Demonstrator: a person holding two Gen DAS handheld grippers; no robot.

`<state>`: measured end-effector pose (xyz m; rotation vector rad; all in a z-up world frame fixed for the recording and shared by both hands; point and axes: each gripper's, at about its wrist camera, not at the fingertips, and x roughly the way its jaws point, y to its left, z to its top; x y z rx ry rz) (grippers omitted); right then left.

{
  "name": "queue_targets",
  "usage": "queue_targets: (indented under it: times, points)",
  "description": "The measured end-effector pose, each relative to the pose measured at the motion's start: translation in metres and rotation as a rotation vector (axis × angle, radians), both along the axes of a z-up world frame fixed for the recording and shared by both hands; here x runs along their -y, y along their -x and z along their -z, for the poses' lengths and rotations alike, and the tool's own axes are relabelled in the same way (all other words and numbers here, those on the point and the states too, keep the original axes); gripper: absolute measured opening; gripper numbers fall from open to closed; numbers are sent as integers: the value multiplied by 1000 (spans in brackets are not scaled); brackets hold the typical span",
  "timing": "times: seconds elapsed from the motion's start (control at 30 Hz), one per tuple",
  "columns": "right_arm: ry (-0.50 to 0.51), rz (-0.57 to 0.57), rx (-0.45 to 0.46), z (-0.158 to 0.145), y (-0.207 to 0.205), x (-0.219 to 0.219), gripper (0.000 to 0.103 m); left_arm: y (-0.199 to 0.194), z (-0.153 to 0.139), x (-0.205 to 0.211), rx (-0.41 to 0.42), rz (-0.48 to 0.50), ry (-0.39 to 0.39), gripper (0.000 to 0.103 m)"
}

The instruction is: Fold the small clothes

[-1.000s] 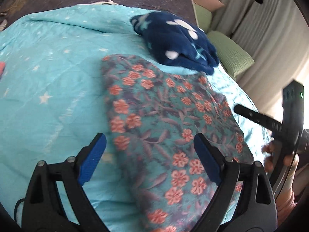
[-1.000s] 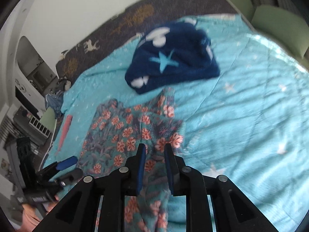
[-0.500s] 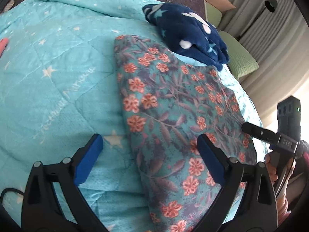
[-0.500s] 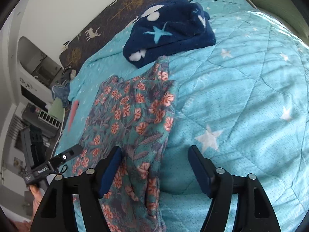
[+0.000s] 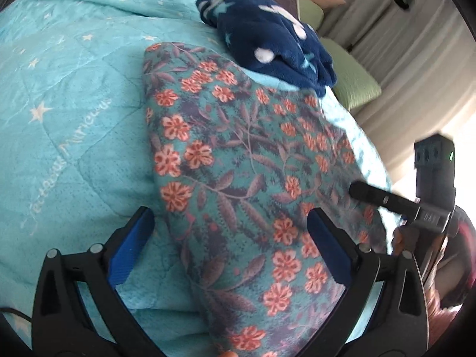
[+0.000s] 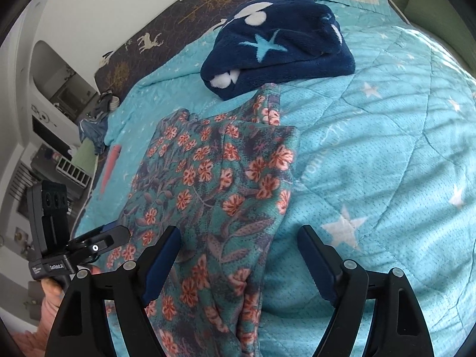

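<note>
A teal floral garment (image 5: 238, 178) with orange flowers lies folded lengthwise on the turquoise star quilt (image 5: 65, 125). My left gripper (image 5: 232, 238) is open, its jaws wide above the garment's near end. My right gripper (image 6: 238, 255) is open too, its jaws spread over the garment's (image 6: 214, 184) near right edge. Neither holds cloth. The right gripper also shows in the left wrist view (image 5: 386, 199) at the garment's right side. The left gripper shows in the right wrist view (image 6: 98, 241) at the garment's left edge.
A folded navy fleece with white and blue stars (image 5: 273, 44) (image 6: 276, 44) lies on the quilt past the garment's far end. A green sofa (image 5: 351, 80) and curtains stand beyond the bed. A red object (image 6: 110, 166) lies on the quilt's left.
My right gripper has opened from shut and let go of the floral garment, which now lies flat. My left gripper stayed open and moved a little closer over the garment.
</note>
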<state>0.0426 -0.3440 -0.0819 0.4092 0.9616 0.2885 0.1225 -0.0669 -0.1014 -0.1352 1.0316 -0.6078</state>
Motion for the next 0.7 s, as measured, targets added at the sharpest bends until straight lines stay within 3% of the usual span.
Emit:
queue_targets:
  times: [0.1, 0.43, 0.57, 0.7]
  points:
    - [0, -9, 1, 1, -2, 0, 83, 3, 0, 5, 17, 24, -44, 102]
    - [-26, -24, 3, 3, -5, 5, 83, 2, -3, 1, 28, 1, -25, 102]
    - [-96, -24, -10, 1, -3, 19, 83, -4, -13, -12, -6, -2, 70, 101]
    - [-208, -40, -45, 2, 1, 36, 83, -12, -13, -17, -34, 31, 61, 100]
